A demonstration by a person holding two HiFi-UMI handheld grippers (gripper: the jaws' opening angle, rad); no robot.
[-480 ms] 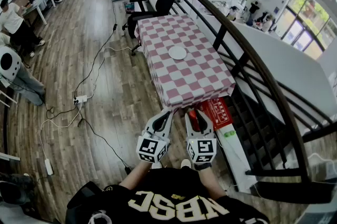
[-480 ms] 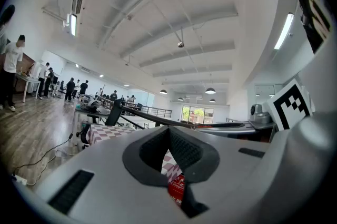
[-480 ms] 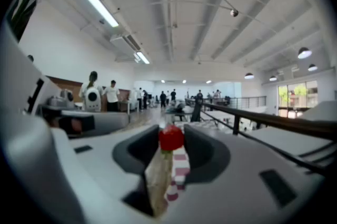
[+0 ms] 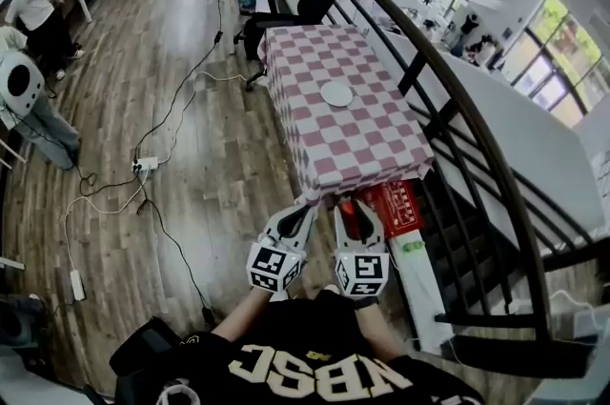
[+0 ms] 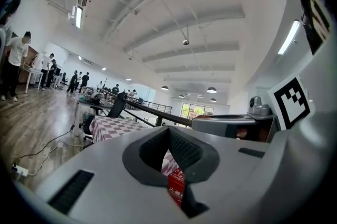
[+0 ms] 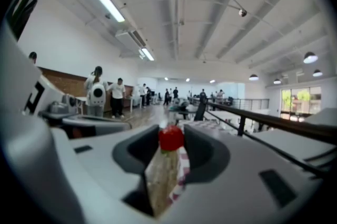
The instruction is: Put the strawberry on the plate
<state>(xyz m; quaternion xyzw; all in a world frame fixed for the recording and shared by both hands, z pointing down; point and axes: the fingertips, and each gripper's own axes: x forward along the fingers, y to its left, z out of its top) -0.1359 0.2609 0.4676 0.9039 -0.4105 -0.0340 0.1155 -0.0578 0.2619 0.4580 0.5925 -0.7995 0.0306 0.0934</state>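
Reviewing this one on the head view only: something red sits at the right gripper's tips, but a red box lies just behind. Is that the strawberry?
Observer: Yes. The right gripper view shows the strawberry pinched between the right gripper's jaws, near their tips.
Operator: And the left gripper?
Observer: In its own view the jaws are together, with nothing between them.
Operator: What lies ahead of the right one?
Observer: The right gripper view has the checkered table straight ahead beyond the strawberry; the plate cannot be made out there.

The strawberry (image 6: 171,138) was red, the plate (image 4: 336,93) plain white, the bench (image 4: 372,141) checked pink and white, the floor (image 4: 191,155) brown wood-grained.
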